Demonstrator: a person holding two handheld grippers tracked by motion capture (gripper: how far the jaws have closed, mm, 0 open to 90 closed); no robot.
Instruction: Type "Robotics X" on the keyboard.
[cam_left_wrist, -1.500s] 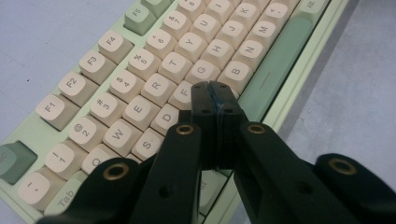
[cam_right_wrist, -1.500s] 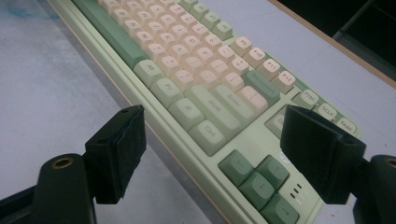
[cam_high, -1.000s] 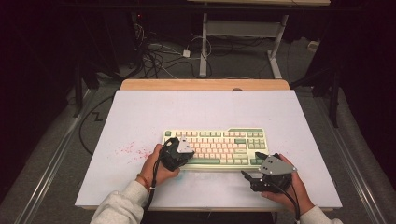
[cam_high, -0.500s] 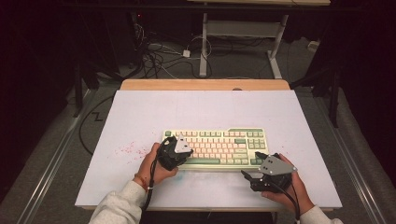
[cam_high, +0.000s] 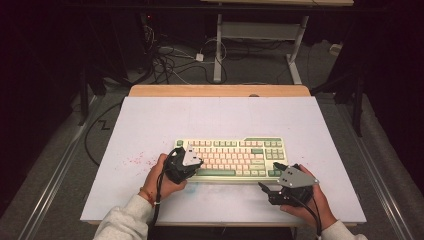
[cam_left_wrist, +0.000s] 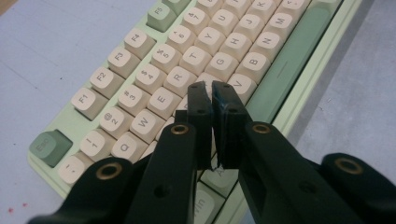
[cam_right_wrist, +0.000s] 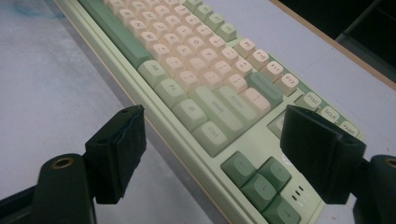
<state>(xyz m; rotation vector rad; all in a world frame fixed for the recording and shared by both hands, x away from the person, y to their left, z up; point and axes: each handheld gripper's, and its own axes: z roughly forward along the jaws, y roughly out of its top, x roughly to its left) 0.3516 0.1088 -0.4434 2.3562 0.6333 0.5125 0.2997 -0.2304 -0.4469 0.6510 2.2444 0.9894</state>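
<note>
A pale green keyboard (cam_high: 235, 155) with cream keys lies near the table's front edge. My left gripper (cam_high: 198, 163) hovers over its left letter keys (cam_left_wrist: 154, 70). In the left gripper view the gripper (cam_left_wrist: 211, 91) has its jaws almost together, with a thin slit and nothing in it; they have just been opening slightly. My right gripper (cam_high: 269, 176) sits at the keyboard's front right corner with its jaws wide apart. In the right gripper view the gripper (cam_right_wrist: 217, 122) frames the keyboard's (cam_right_wrist: 196, 70) right end and arrow keys, touching nothing.
The white tabletop (cam_high: 225, 115) has a wooden strip (cam_high: 220, 90) along its far edge. Red specks (cam_high: 134, 160) mark the surface left of the keyboard. Cables (cam_high: 170, 60) and table legs stand on the dark floor beyond.
My left gripper has edged slightly to the left over the keyboard's left end. My right gripper has stayed in place.
</note>
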